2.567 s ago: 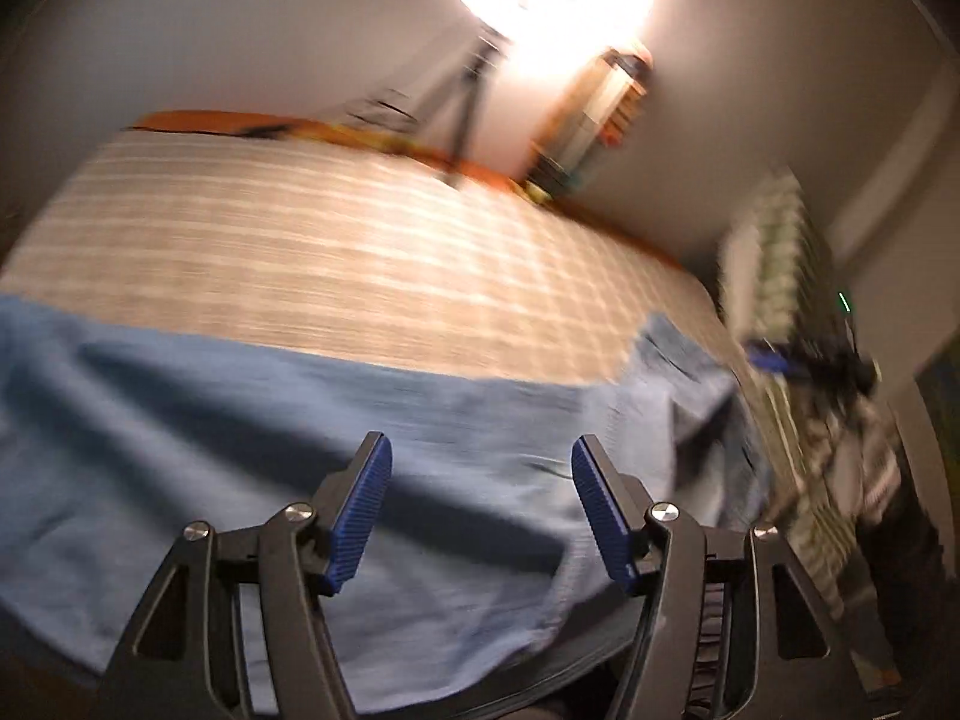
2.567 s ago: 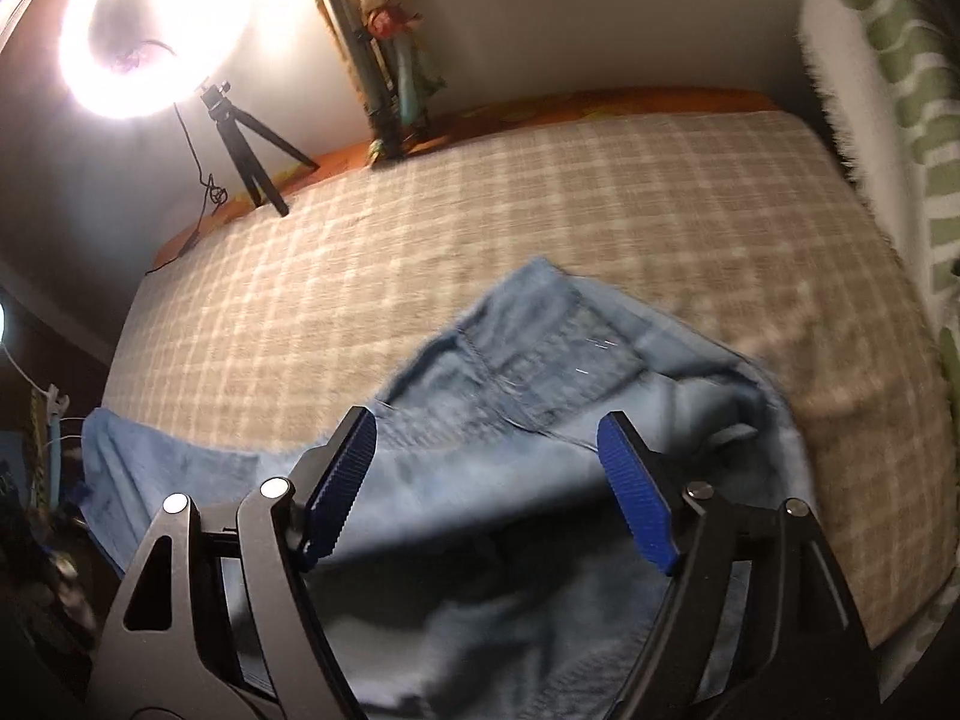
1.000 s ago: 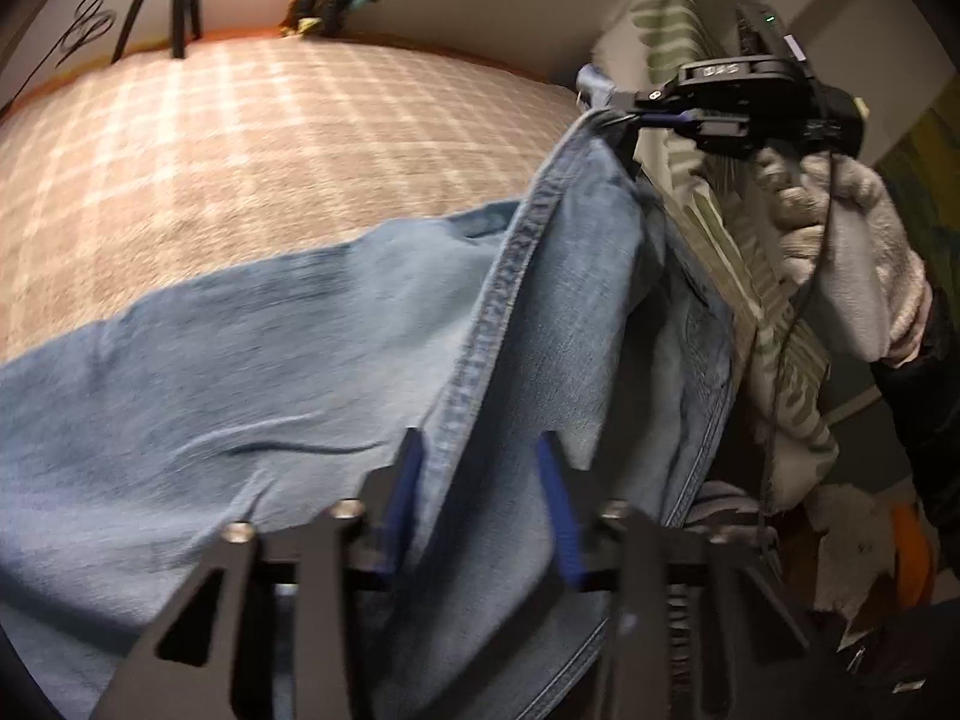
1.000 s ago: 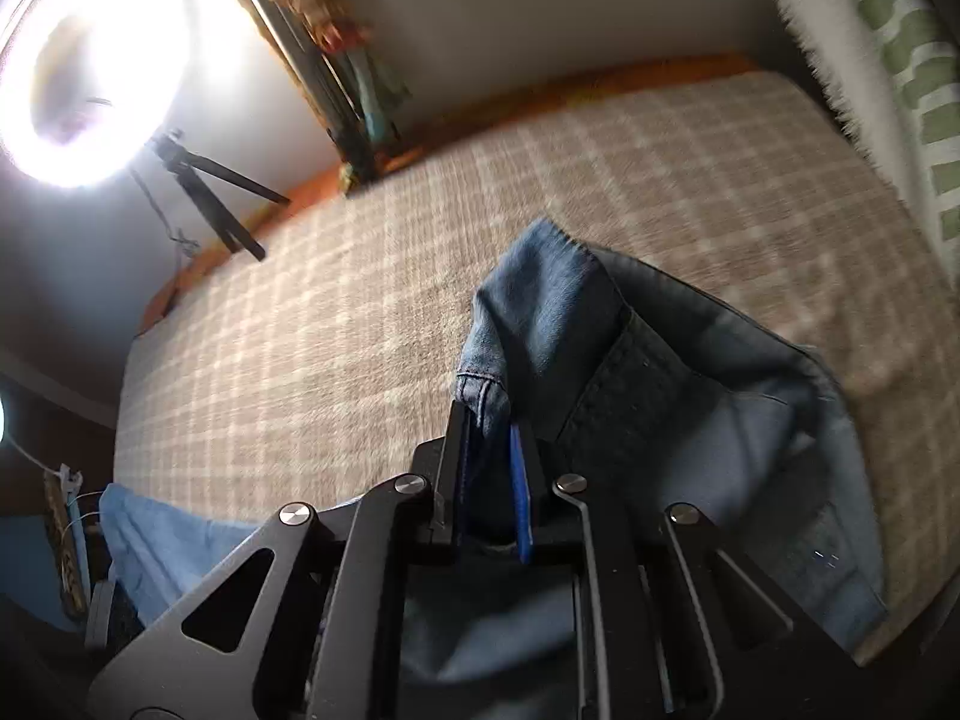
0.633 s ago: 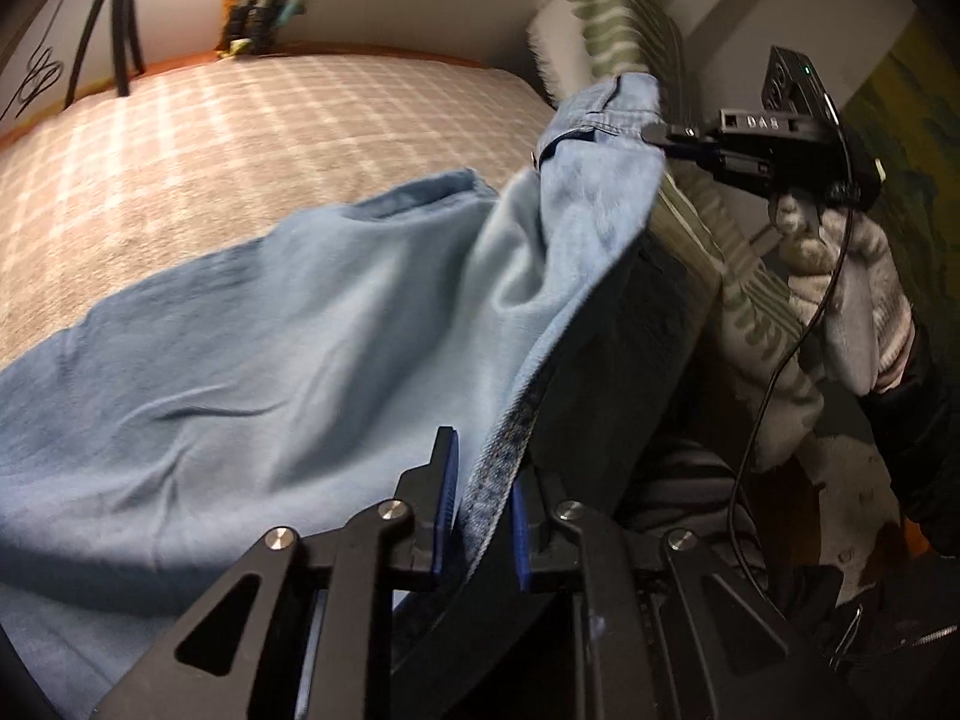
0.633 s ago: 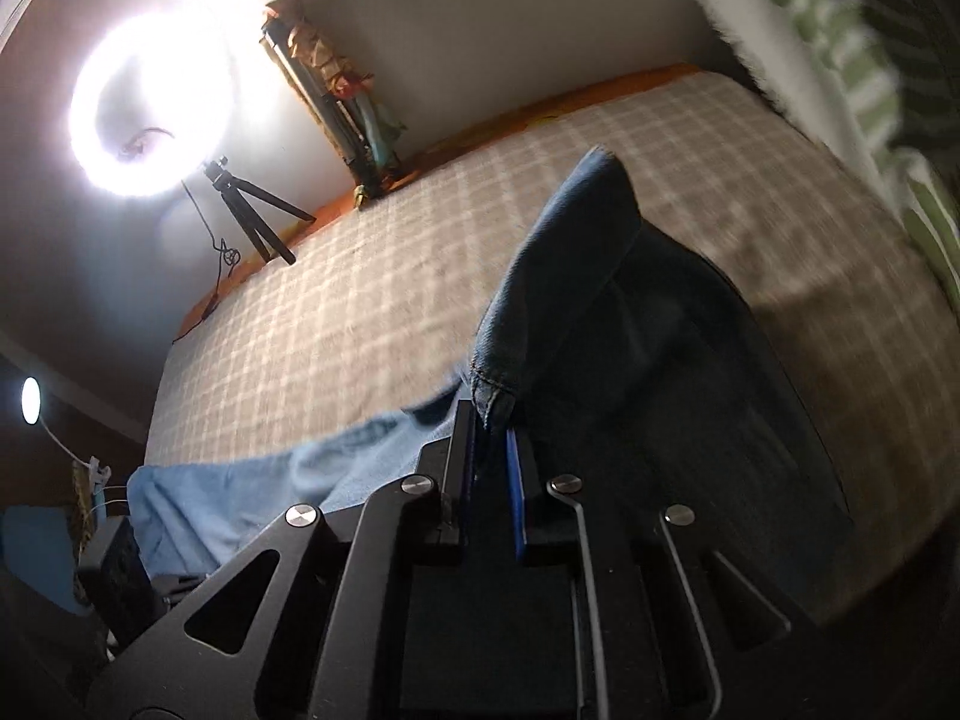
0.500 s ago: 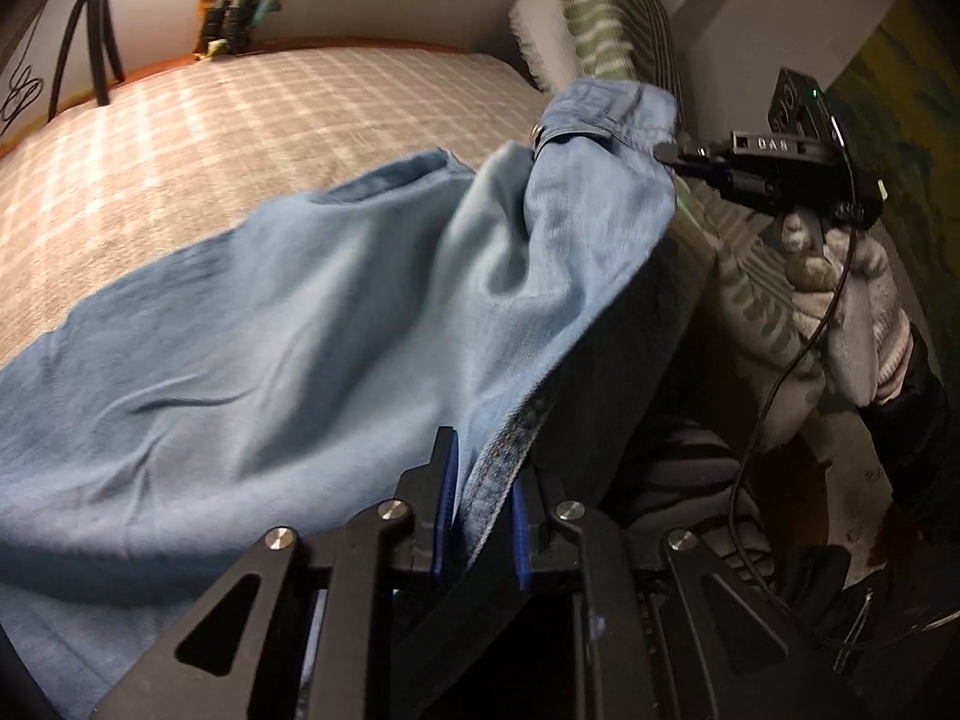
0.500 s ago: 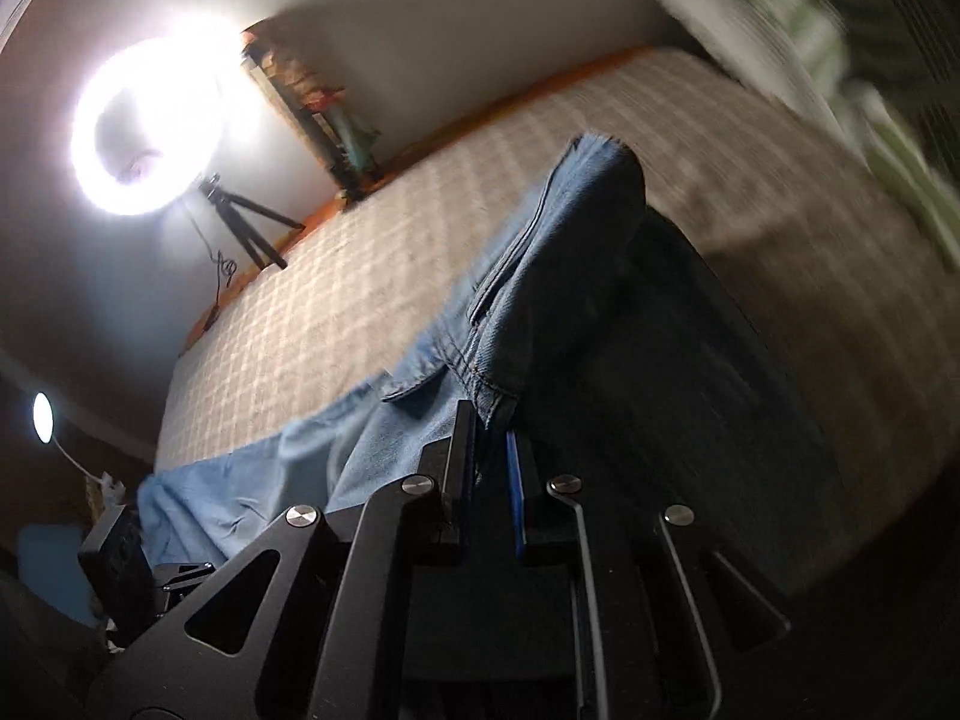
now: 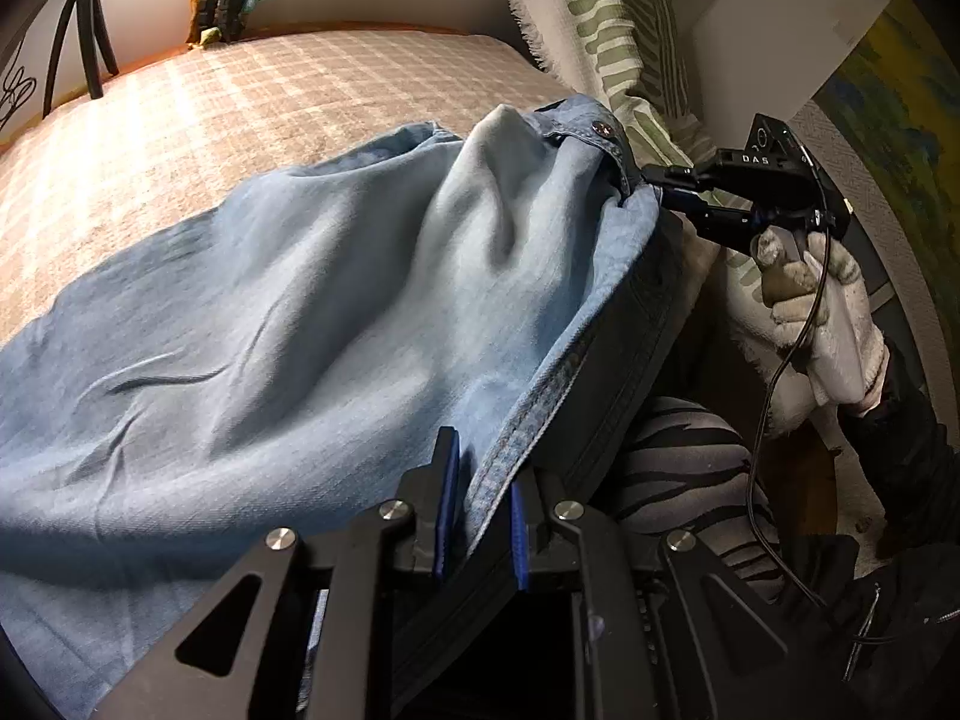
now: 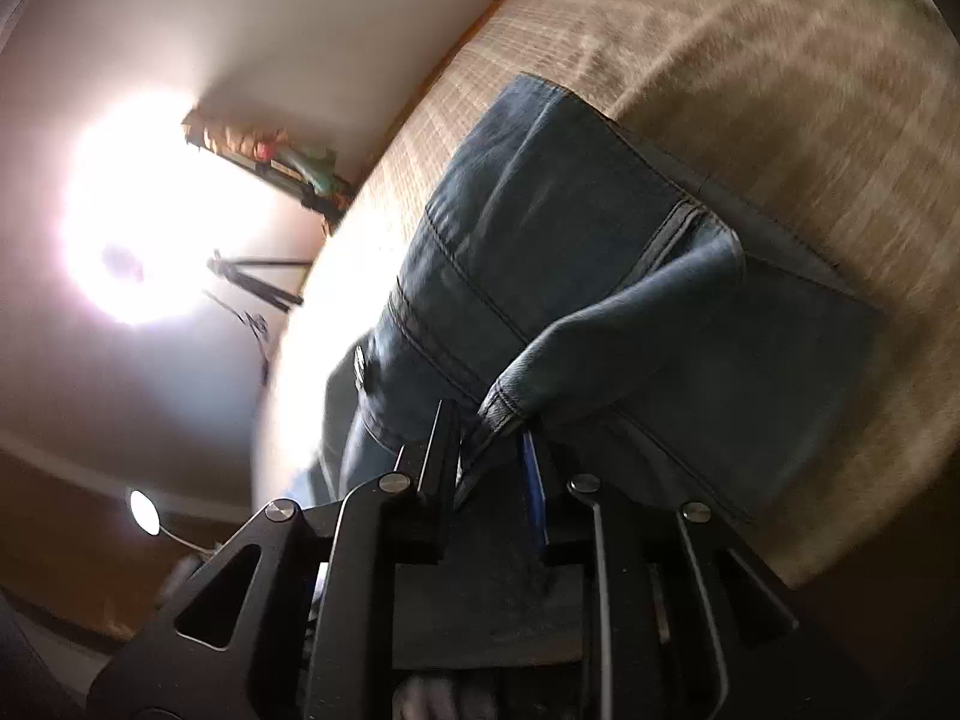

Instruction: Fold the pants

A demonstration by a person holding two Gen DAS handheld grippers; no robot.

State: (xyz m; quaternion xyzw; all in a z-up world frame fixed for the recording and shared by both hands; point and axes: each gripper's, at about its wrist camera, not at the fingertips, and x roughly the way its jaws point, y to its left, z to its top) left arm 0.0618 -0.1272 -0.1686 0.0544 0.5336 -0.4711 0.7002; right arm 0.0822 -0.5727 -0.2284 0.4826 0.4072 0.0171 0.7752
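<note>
Light blue jeans (image 9: 300,300) lie spread over the checked bed cover (image 9: 210,108), with the waist end lifted at the right. My left gripper (image 9: 482,456) is shut on the jeans' stitched side edge at the near side. My right gripper (image 9: 654,186), held by a gloved hand (image 9: 828,324), has the buttoned waistband in its tips. In the right wrist view the right gripper (image 10: 487,420) has its jaws opening, with a fold of the jeans (image 10: 570,228) still between the pads. The view is tilted and blurred.
A green-patterned pillow (image 9: 618,18) stands at the bed's right end. A tripod (image 9: 84,18) and a bright ring light (image 10: 126,210) are beyond the far edge. The person's striped leg (image 9: 684,462) is at the near right, and bare cover (image 10: 780,90) lies past the jeans.
My left gripper closed on the jeans' edge and has stayed there. My right gripper came down and rolled with the waistband, and its jaws have parted a little.
</note>
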